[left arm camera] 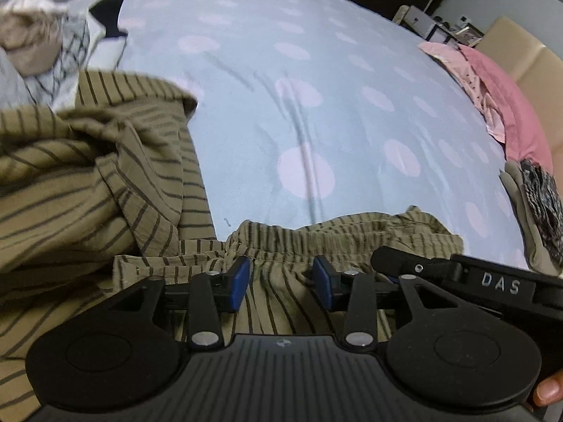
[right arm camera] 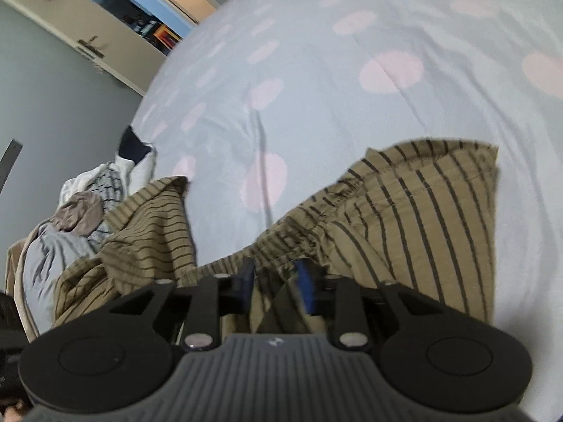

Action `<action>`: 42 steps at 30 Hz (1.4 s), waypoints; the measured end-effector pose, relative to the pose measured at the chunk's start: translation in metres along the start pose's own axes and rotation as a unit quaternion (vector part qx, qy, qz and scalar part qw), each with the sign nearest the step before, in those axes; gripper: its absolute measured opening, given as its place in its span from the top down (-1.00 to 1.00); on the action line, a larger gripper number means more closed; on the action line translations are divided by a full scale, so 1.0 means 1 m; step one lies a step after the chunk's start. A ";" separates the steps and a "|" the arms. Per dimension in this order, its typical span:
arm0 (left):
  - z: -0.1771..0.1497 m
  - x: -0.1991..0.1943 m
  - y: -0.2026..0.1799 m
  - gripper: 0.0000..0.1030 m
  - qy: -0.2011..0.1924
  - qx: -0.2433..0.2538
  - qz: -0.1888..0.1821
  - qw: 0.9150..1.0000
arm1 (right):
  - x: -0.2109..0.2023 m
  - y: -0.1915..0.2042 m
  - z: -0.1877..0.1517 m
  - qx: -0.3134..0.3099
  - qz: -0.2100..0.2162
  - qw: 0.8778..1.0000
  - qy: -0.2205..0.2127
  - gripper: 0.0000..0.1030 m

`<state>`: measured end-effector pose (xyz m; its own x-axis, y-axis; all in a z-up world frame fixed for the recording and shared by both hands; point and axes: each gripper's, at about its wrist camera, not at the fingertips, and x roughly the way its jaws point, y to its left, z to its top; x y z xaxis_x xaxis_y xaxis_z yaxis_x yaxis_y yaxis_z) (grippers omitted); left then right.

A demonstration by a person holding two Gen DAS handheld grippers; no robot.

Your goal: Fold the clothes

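left gripper (left arm camera: 281,283): found low over the near edge of the bed (left arm camera: 316,88), blue pads (left arm camera: 240,281) standing apart, striped cloth lying in the gap but not pinched. right gripper (right arm camera: 275,286): jaws likewise parted, a ridge of the same cloth between them; whether the pads touched it could not be told, picture blurred there.

trousers (left arm camera: 88,183): olive-tan with thin dark stripes, spread along the near edge of the bed, elastic waistband (left arm camera: 316,239) gathered just ahead of both grippers. bulk of the fabric heaped and creased toward the left side; in the right wrist view one flat panel (right arm camera: 422,211) lay out to the right.

bedsheet: pale blue with pink dots, wrinkled down the middle.

laundry pile (left arm camera: 38,45): noted at the far left corner, beige, checked and white pieces mixed, touching the trousers' far end.

pink clothes (left arm camera: 492,81): folded at the right edge. grey item (left arm camera: 527,211) with a dark patterned piece on top, nearer along that same edge.

fingertip (left arm camera: 549,392): seen at the lower right, behind the left gripper body.
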<state>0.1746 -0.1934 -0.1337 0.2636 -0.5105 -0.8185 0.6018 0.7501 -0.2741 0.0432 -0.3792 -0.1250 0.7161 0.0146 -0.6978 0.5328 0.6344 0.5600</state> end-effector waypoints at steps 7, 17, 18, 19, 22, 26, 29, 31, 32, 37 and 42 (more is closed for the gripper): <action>-0.021 -0.041 -0.020 0.21 -0.027 0.054 -0.003 0.998 | -0.048 -0.001 -0.024 -0.038 -0.015 0.999 -0.034 0.17; -0.071 -0.076 -0.035 0.17 -0.037 0.142 0.011 0.989 | -0.099 -0.021 -0.078 -0.126 -0.063 0.987 -0.077 0.07; -0.077 -0.078 -0.036 0.16 -0.040 0.156 0.013 0.987 | -0.102 -0.022 -0.083 -0.142 -0.068 0.984 -0.080 0.04; -0.082 -0.080 -0.037 0.16 -0.043 0.169 0.015 0.985 | -0.106 -0.023 -0.087 -0.157 -0.068 0.982 -0.083 -0.05; -0.097 -0.087 -0.040 0.12 -0.053 0.203 0.024 0.977 | -0.118 -0.026 -0.102 -0.199 -0.041 0.974 -0.097 -0.49; -0.115 -0.095 -0.046 -0.01 -0.087 0.244 0.044 0.965 | -0.134 -0.023 -0.118 -0.250 -0.033 0.958 -0.138 -0.78; -0.123 -0.102 -0.049 -0.05 -0.113 0.245 0.040 0.962 | -0.142 -0.017 -0.127 -0.280 -0.049 0.945 -0.163 -0.88; -0.126 -0.110 -0.050 -0.11 -0.141 0.234 0.034 0.961 | -0.145 -0.013 -0.130 -0.296 -0.075 0.935 -0.179 -0.91; -0.127 -0.114 -0.051 -0.17 -0.157 0.229 0.032 0.960 | -0.146 -0.011 -0.132 -0.304 -0.092 0.930 -0.186 -0.94; -0.134 -0.128 -0.055 -0.22 -0.187 0.238 0.028 0.953 | -0.155 -0.006 -0.134 -0.332 -0.113 0.915 -0.199 -0.94; -0.152 -0.123 -0.059 -0.22 -0.158 0.294 0.061 0.941 | -0.156 -0.006 -0.140 -0.370 -0.104 0.908 -0.166 -0.94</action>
<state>-0.0080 -0.1110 -0.0932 0.5133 -0.6040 -0.6097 0.8405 0.4973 0.2149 -0.1348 -0.2777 -0.0821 0.7962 -0.3215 -0.5126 0.3114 0.9441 -0.1084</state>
